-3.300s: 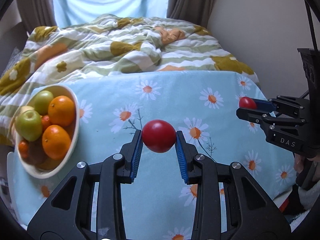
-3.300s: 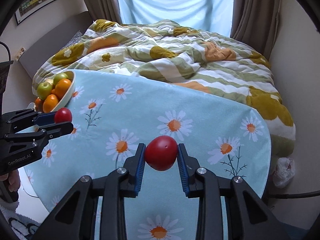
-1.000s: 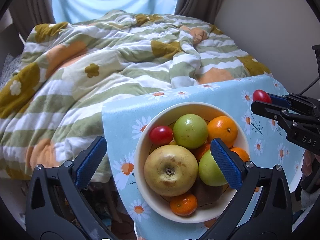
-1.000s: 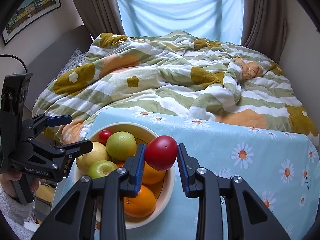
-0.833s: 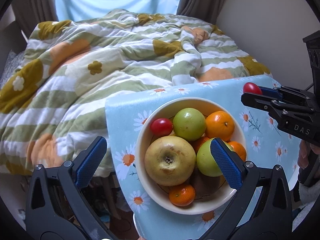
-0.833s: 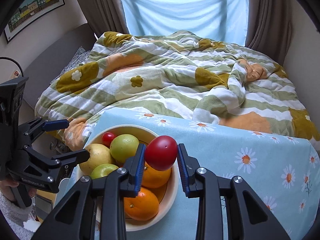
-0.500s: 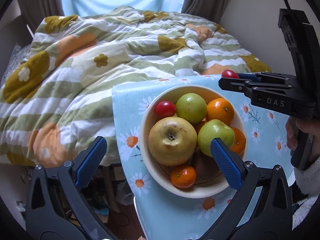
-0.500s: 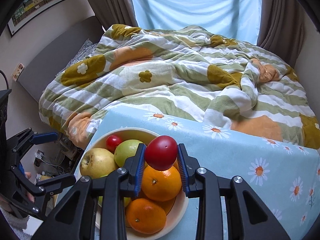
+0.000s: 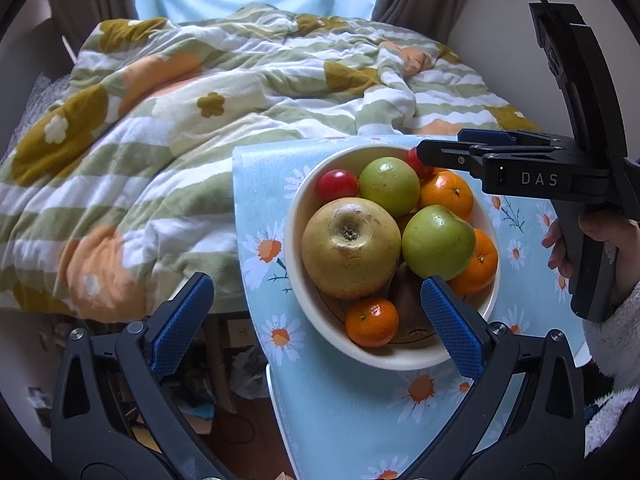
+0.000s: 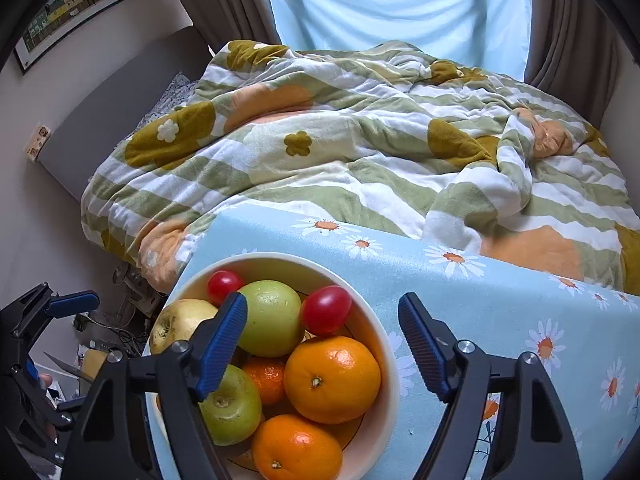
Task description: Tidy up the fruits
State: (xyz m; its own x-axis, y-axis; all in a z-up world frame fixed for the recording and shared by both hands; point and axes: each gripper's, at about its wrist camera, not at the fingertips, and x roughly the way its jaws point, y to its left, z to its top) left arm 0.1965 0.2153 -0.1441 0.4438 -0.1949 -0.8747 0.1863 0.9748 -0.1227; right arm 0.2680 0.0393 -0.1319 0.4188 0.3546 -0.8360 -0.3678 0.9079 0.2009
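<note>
A cream bowl of fruit stands at the left end of the daisy tablecloth. It holds a yellow apple, green apples, oranges and two red tomatoes. My left gripper is open and empty, straddling the bowl's near left side. My right gripper is open over the bowl, with the second tomato lying in the bowl just beyond its fingers. It also shows in the left wrist view, above the bowl's far rim.
A bed with a green striped floral duvet lies just behind the table. The table's left edge drops to a cluttered floor. A wall runs along the left with a framed picture. The curtained window is at the back.
My right gripper has opened and let go of its red tomato, which now lies in the bowl beside the green apple. The left gripper has drifted left, still open.
</note>
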